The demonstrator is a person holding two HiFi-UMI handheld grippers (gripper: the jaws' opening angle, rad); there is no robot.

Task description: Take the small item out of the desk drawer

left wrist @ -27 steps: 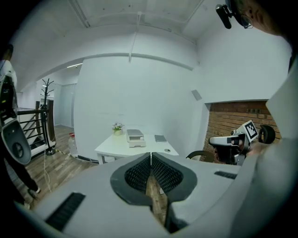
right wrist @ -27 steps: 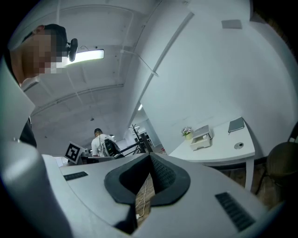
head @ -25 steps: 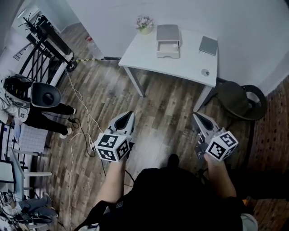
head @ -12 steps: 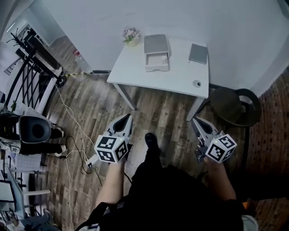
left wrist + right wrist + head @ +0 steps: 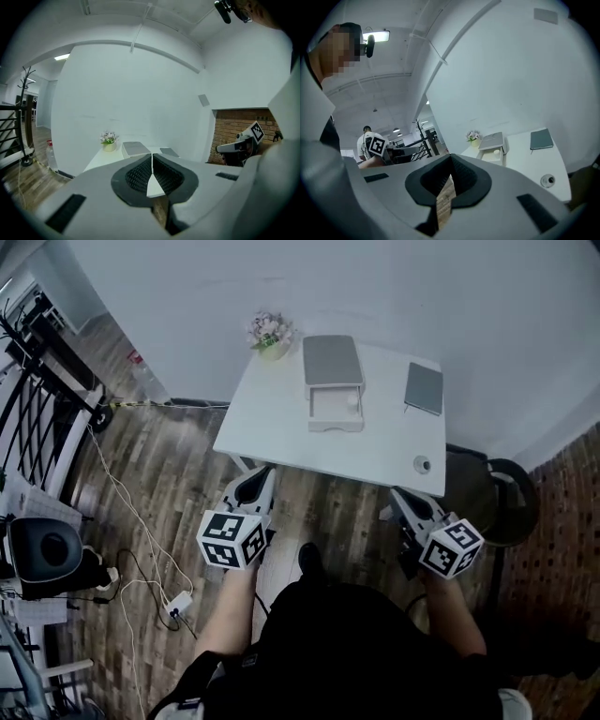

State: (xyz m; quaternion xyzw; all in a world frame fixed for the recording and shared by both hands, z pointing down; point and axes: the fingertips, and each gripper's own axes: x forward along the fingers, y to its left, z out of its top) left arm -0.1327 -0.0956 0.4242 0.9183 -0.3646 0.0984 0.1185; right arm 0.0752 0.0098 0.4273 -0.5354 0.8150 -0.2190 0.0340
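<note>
A white desk (image 5: pixel 281 432) stands by the wall ahead. On it sits a small grey-topped drawer unit (image 5: pixel 332 360) with its drawer (image 5: pixel 336 407) pulled out. A small pale round item (image 5: pixel 352 400) lies inside the drawer, and it also shows in the right gripper view as the item (image 5: pixel 497 151). My left gripper (image 5: pixel 258 476) is shut and empty, just short of the desk's near edge. My right gripper (image 5: pixel 395 496) is also shut and empty, near the desk's right front corner. Both are held in the air, well apart from the drawer.
A flower pot (image 5: pixel 269 334), a grey notebook (image 5: pixel 424 388) and a small round object (image 5: pixel 422 464) are on the desk. A dark round stool (image 5: pixel 502 488) stands at its right. Cables and a power strip (image 5: pixel 174 602) lie on the wood floor at left, near a black chair (image 5: pixel 42 554).
The person has walked toward the desk, so it is now much nearer and both grippers reach its front edge. The jaws have stayed shut.
</note>
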